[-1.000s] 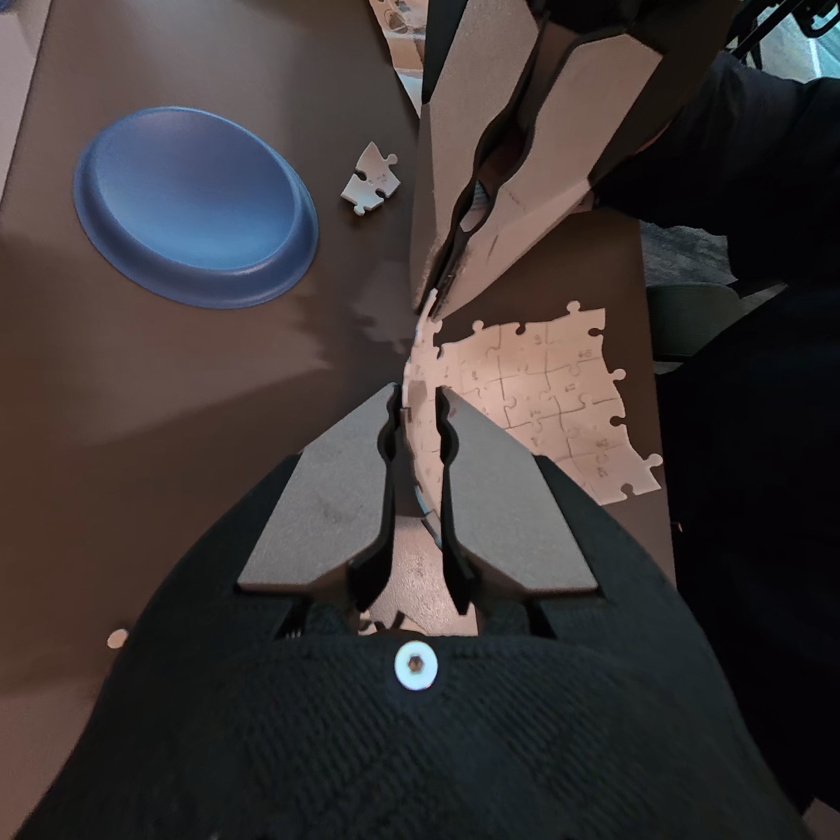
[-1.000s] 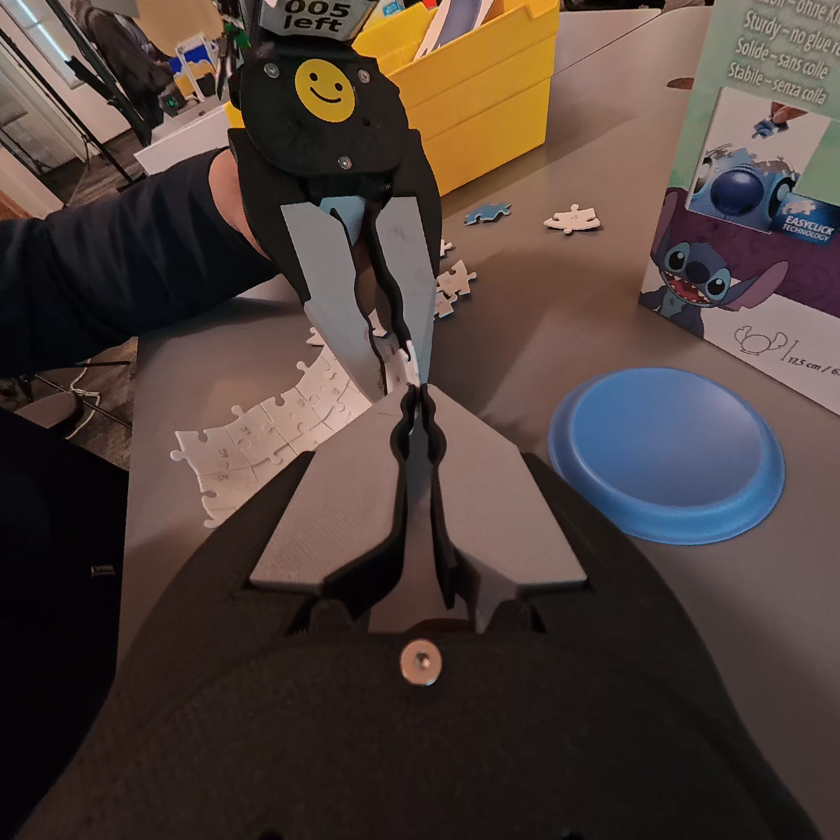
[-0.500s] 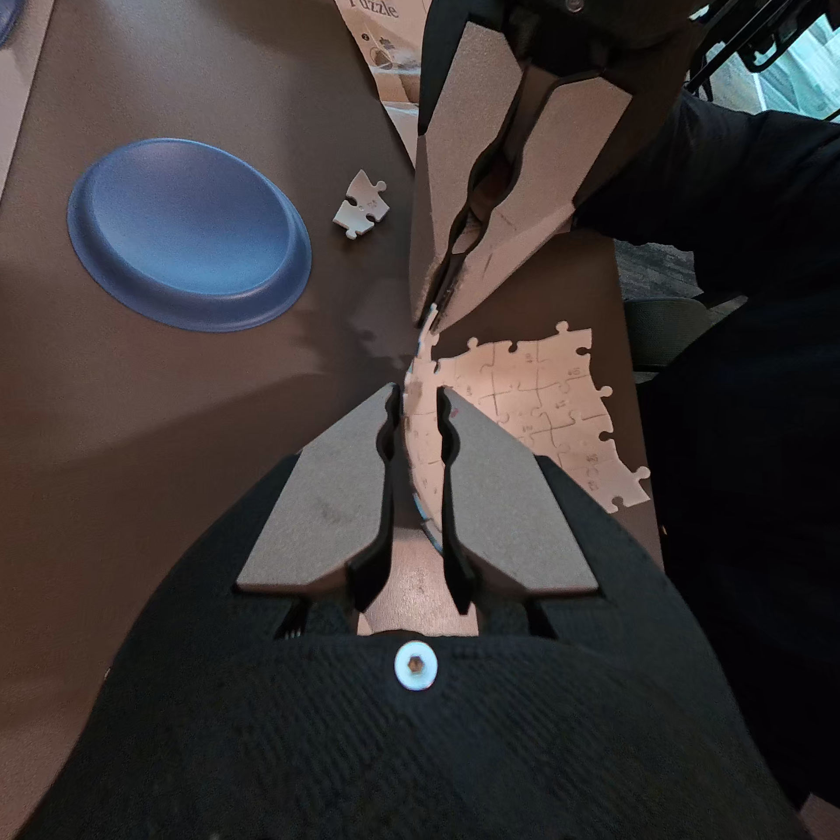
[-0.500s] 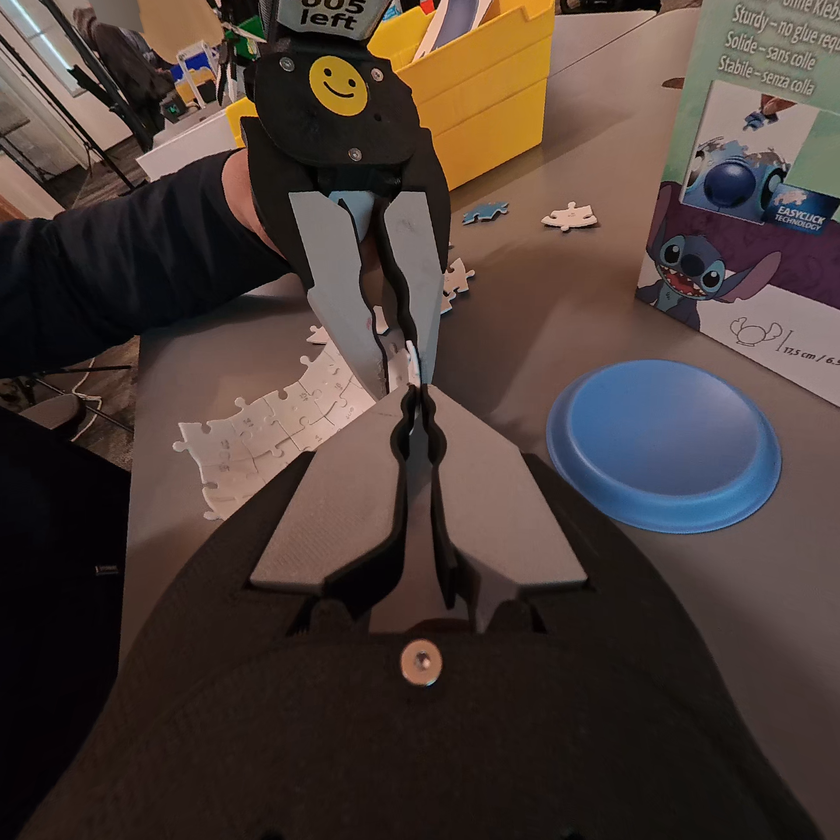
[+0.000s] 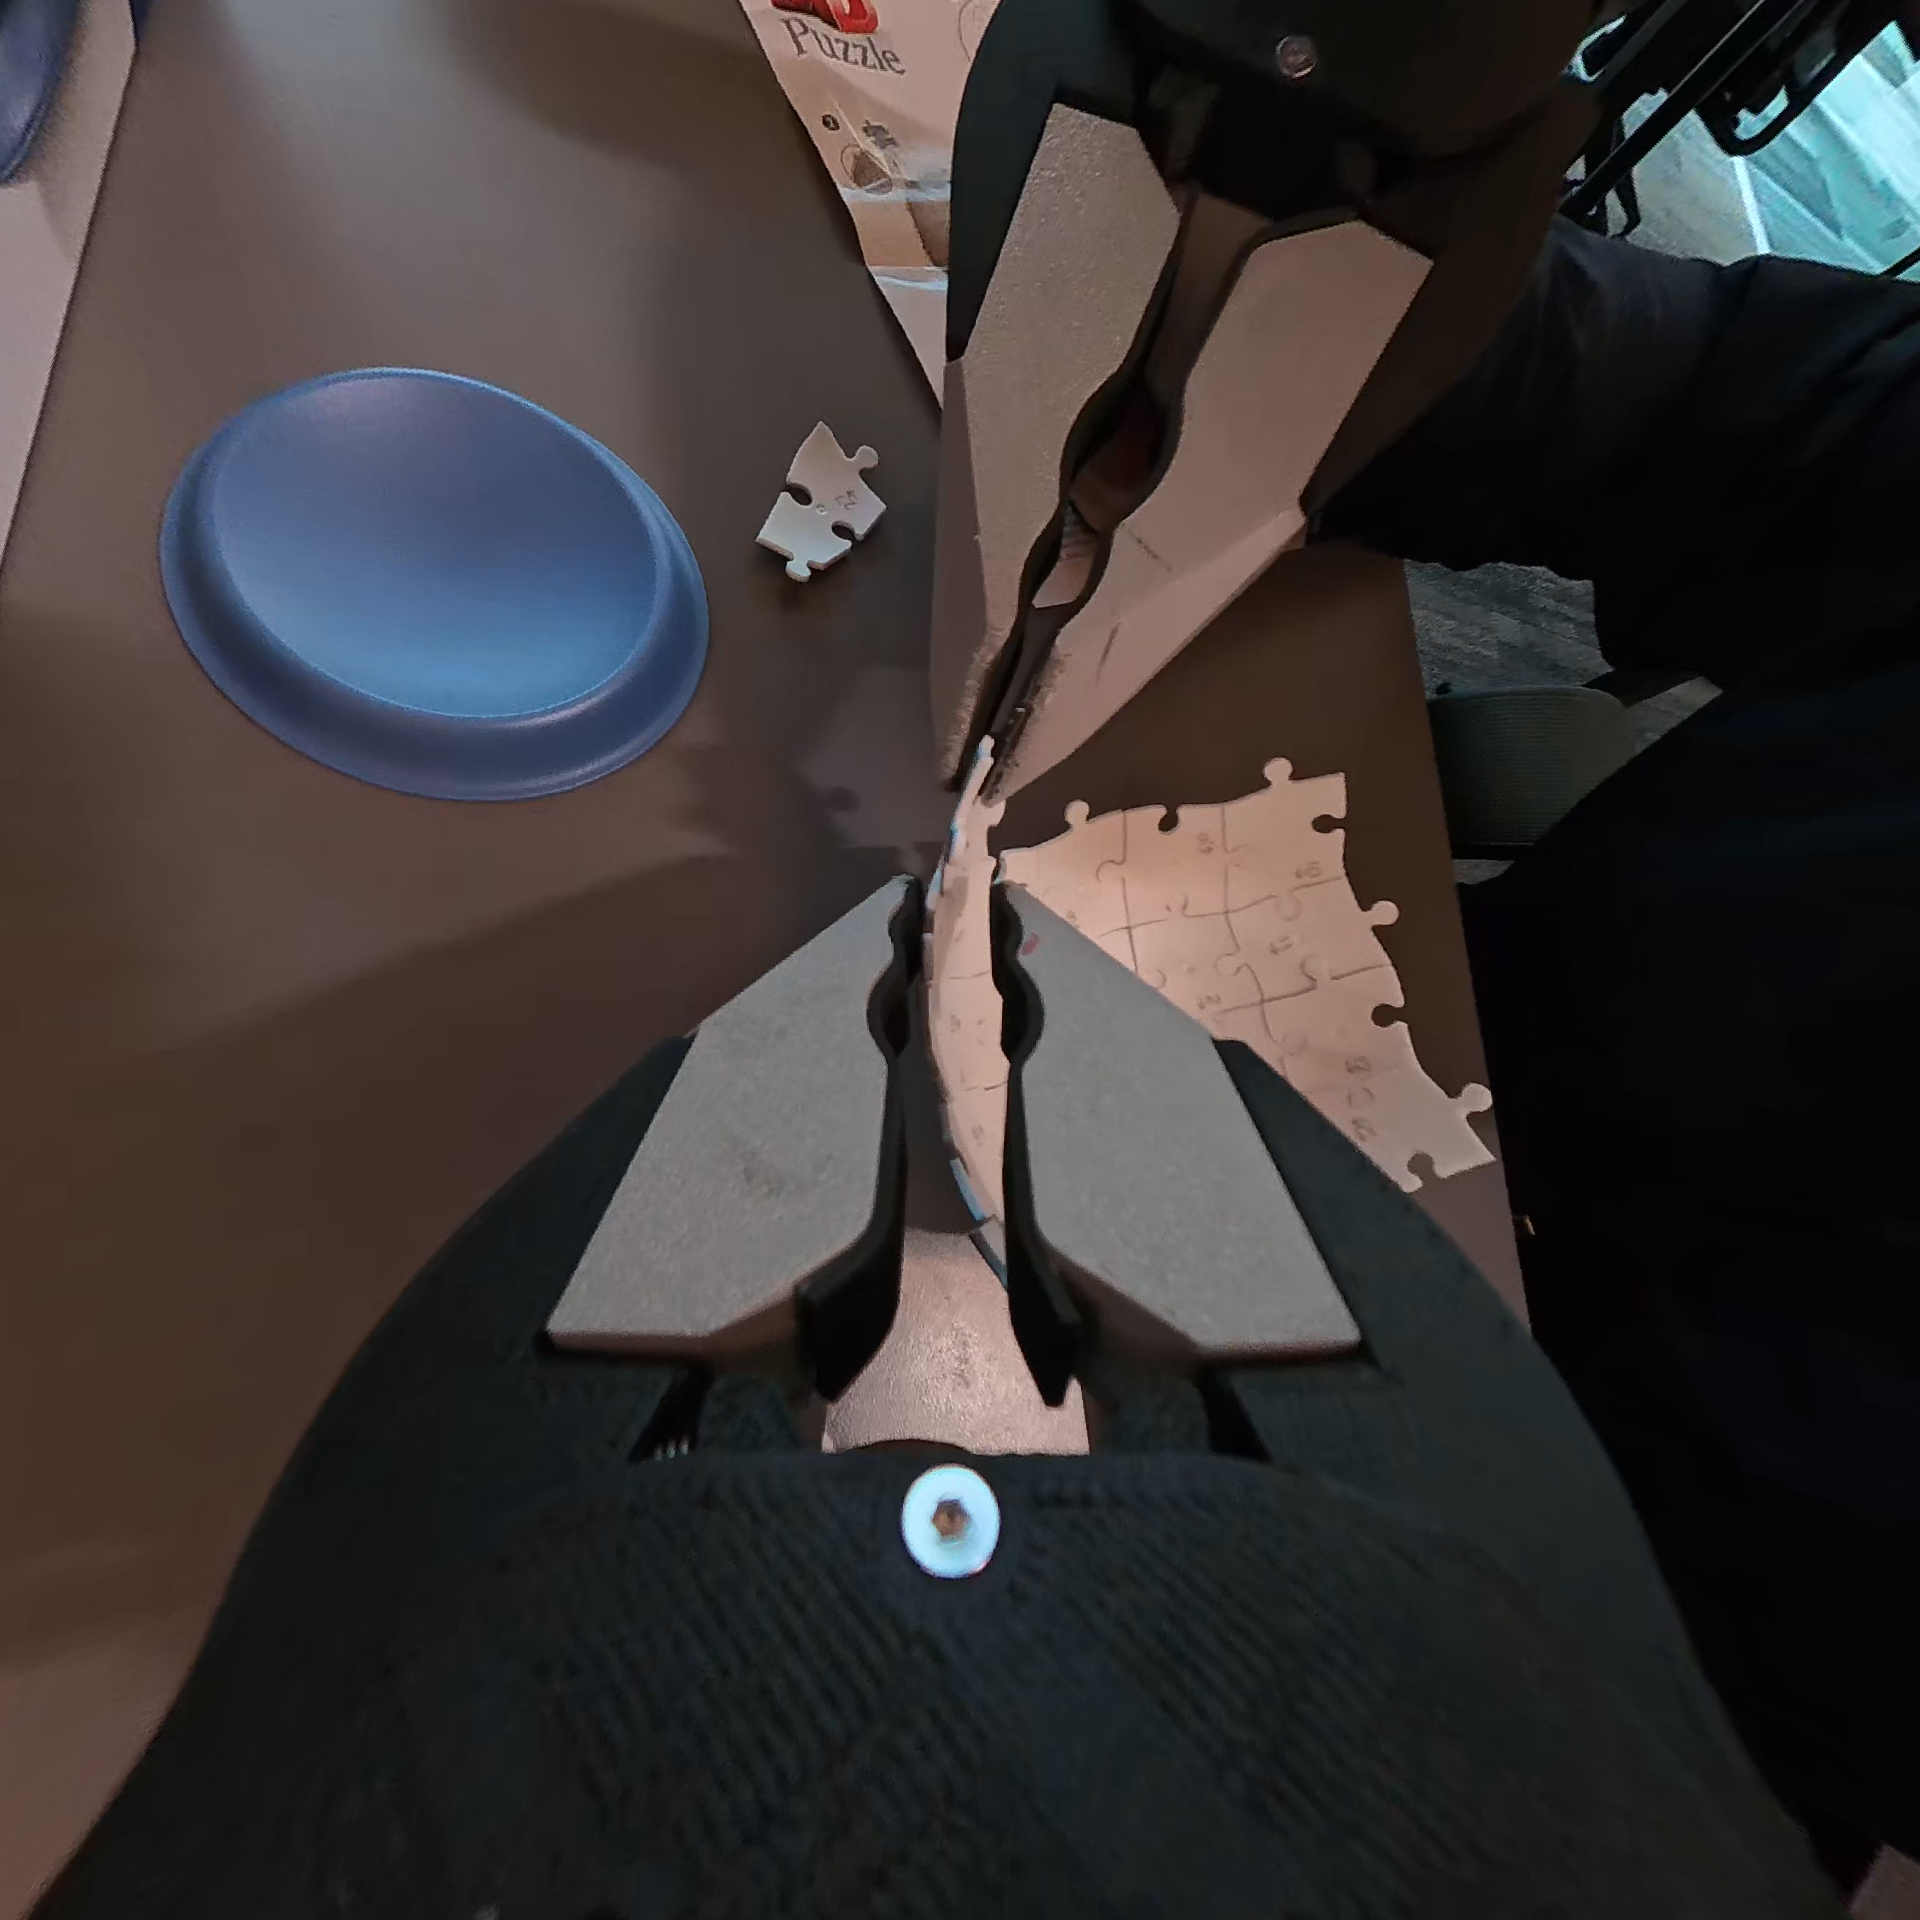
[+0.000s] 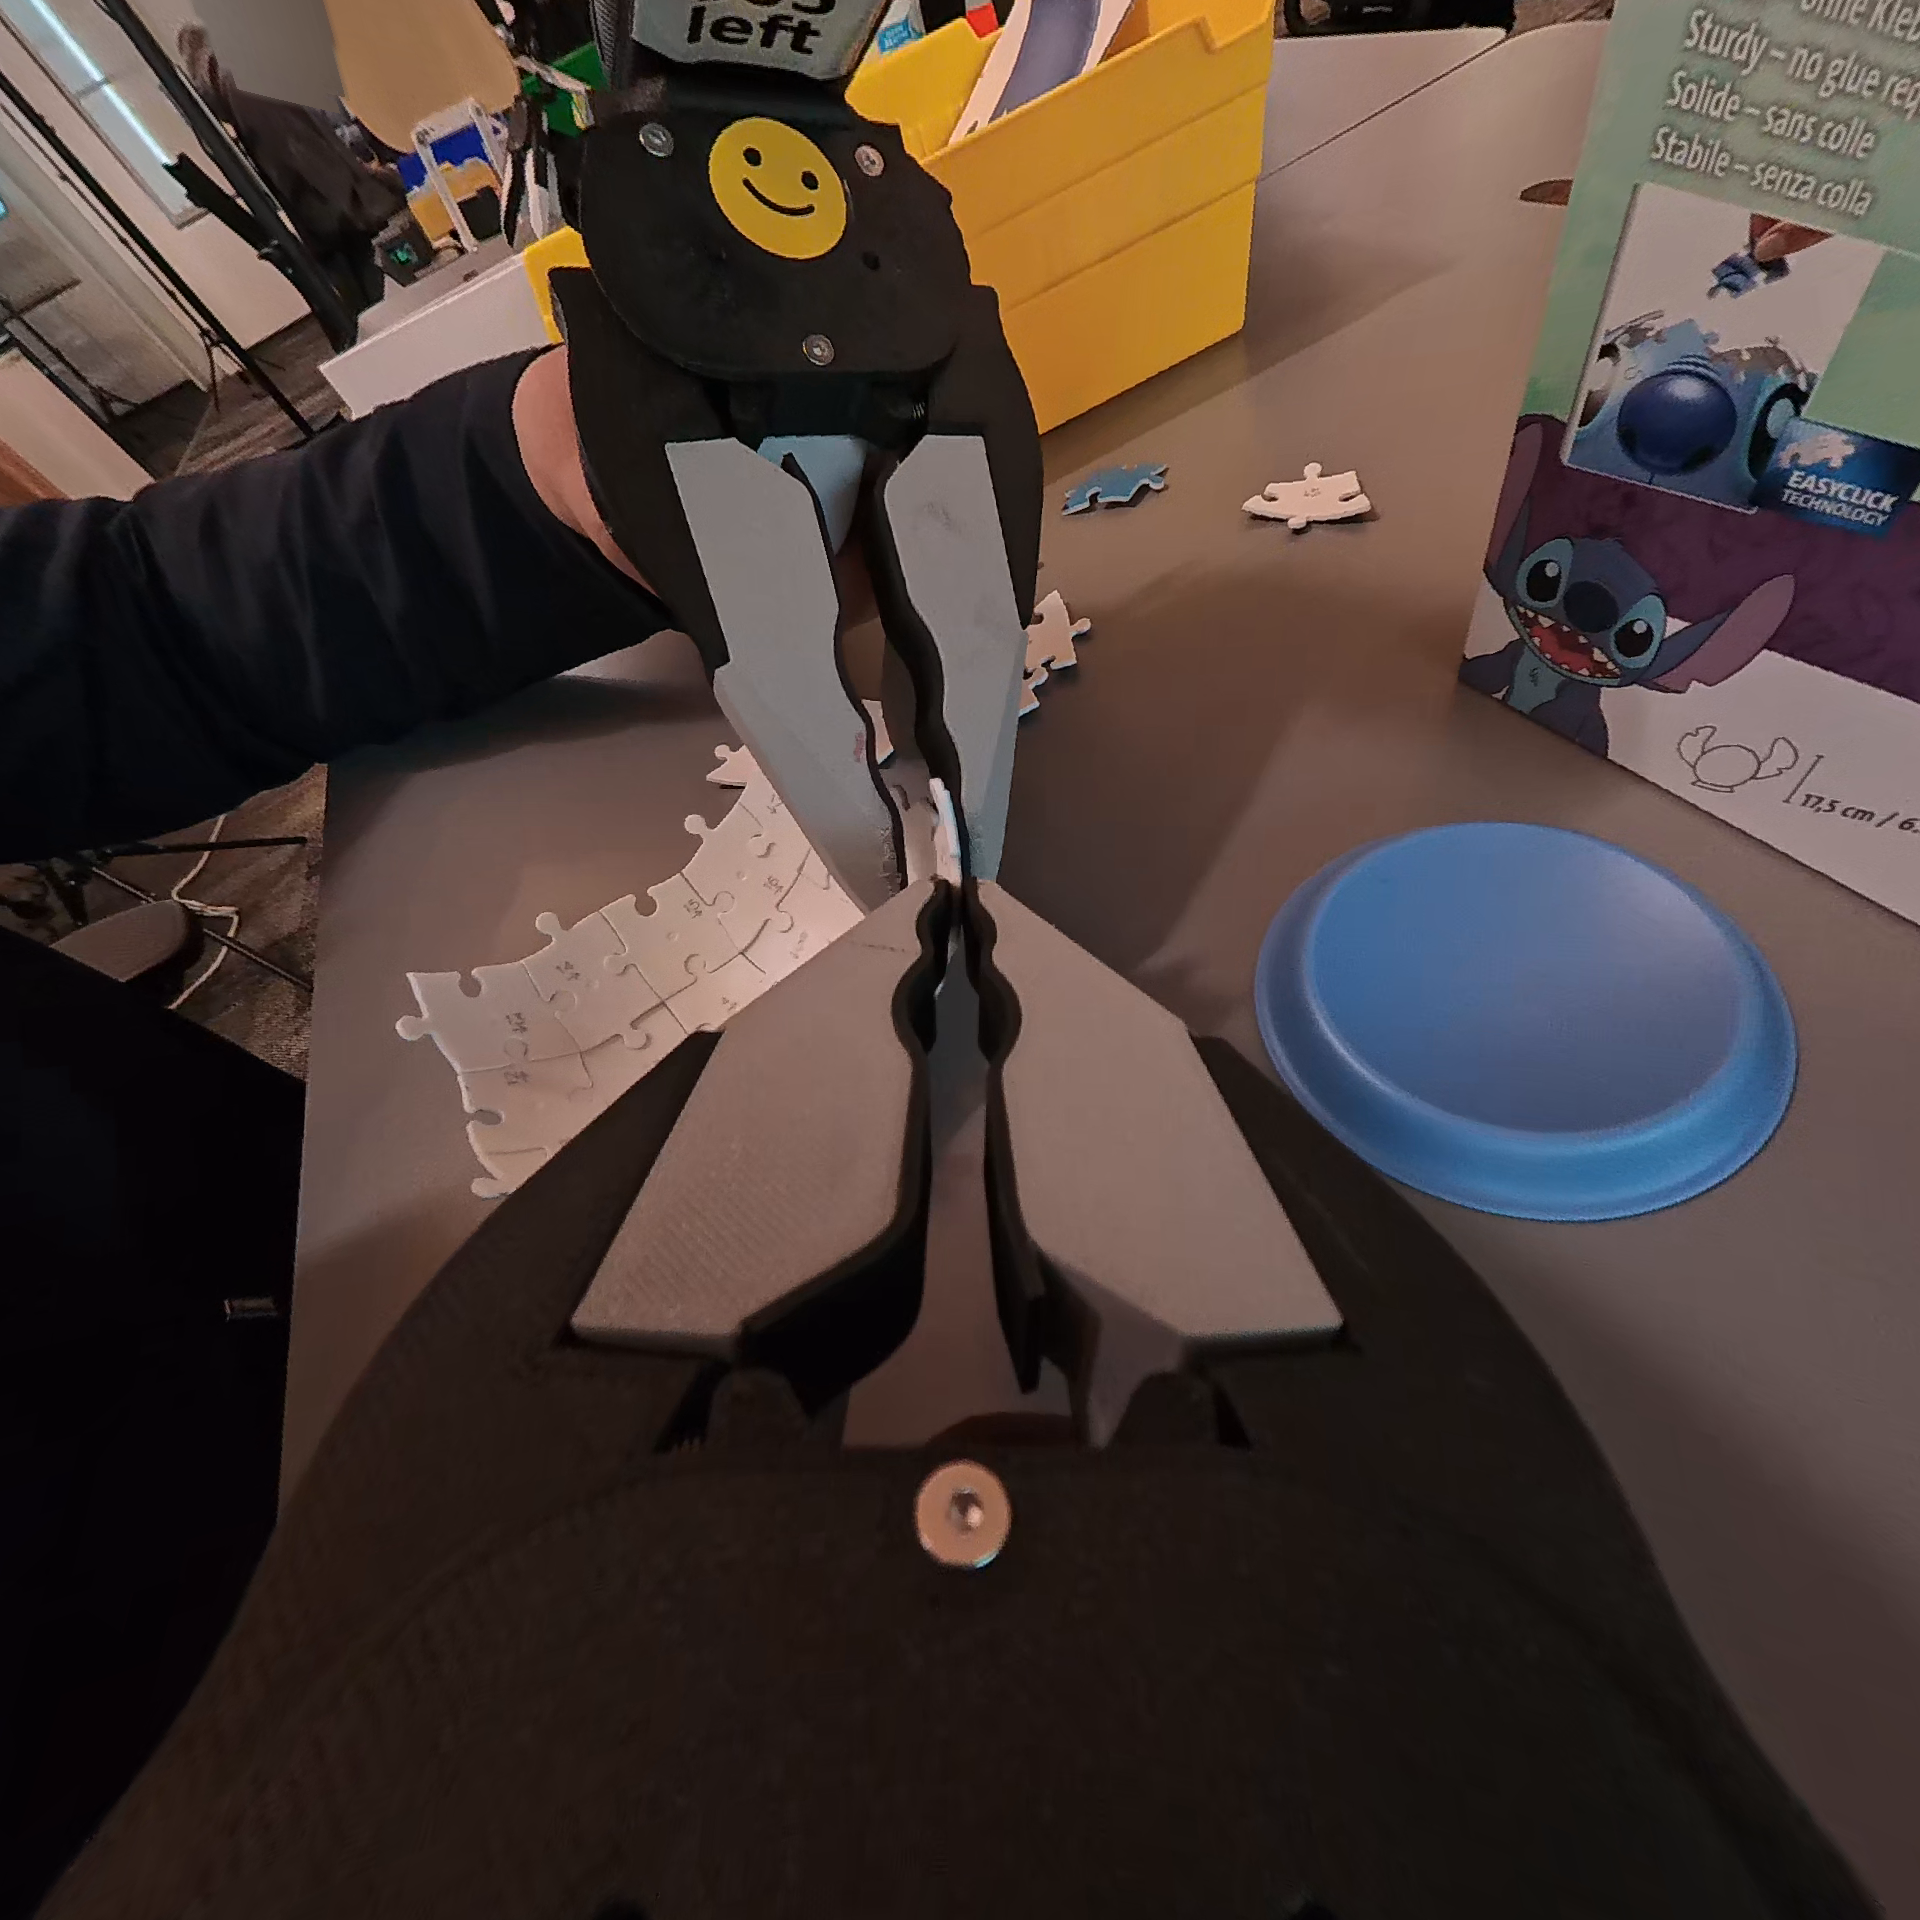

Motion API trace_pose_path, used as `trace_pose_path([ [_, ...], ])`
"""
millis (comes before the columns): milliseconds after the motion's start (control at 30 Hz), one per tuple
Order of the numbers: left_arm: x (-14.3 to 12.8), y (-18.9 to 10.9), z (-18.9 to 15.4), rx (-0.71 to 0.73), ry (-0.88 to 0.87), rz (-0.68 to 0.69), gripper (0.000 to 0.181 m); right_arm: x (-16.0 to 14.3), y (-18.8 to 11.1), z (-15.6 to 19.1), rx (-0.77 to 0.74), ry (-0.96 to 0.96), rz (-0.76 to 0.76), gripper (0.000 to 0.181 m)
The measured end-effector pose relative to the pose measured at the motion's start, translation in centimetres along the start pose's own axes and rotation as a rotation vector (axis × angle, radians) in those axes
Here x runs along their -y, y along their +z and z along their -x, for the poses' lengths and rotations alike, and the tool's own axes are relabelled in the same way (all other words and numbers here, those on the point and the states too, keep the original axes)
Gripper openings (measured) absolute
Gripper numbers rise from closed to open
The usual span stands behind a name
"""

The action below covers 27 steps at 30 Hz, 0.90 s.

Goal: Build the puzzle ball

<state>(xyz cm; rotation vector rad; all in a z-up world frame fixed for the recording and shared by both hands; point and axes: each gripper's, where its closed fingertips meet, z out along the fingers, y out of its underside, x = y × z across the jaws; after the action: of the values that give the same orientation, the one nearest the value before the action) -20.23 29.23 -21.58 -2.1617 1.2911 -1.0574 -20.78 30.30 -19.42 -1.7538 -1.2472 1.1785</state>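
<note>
Since the earlier frames both tongs have risen a little and the blue dish has slid lower in the left wrist view, while the grip looks unchanged. Left tongs (image 5: 954, 904) are clamped on the curved strip of joined white puzzle pieces (image 5: 1226, 935), whose raised edge runs up between the fingers at frame centre; the rest of the strip spreads to the right of centre above the counter (image 5: 416, 987). Right tongs (image 6: 954, 896) are closed tight on the strip's tip, nose to nose with the left tongs. In the right wrist view the strip fans toward the lower left. A blue dish (image 5: 436, 582) lies on the counter at upper left of the left view, a loose white piece (image 5: 821, 499) just right of it. The puzzle box (image 6: 1725, 416) stands at upper right of the right view, a yellow bin (image 6: 1122, 218) at top centre.
</note>
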Motion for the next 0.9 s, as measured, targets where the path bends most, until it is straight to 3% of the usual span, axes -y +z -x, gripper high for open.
trace_pose_path([
  [600, 0.24, -0.19, -0.48, -0.044, -0.001, -0.024, 0.013, 0.04, -0.16, 0.05, 0.01, 0.0, -0.005, 0.0],
  [700, 0.35, -0.15, -0.06, -0.013, 0.01, -0.023, 0.003, 0.16, -0.22, 0.19, 0.01, -0.018, -0.012, 0.0],
  [900, 0.43, -0.16, -0.25, -0.026, 0.011, -0.033, 0.004, 0.17, -0.29, 0.23, 0.011, -0.024, -0.015, 0.0],
])
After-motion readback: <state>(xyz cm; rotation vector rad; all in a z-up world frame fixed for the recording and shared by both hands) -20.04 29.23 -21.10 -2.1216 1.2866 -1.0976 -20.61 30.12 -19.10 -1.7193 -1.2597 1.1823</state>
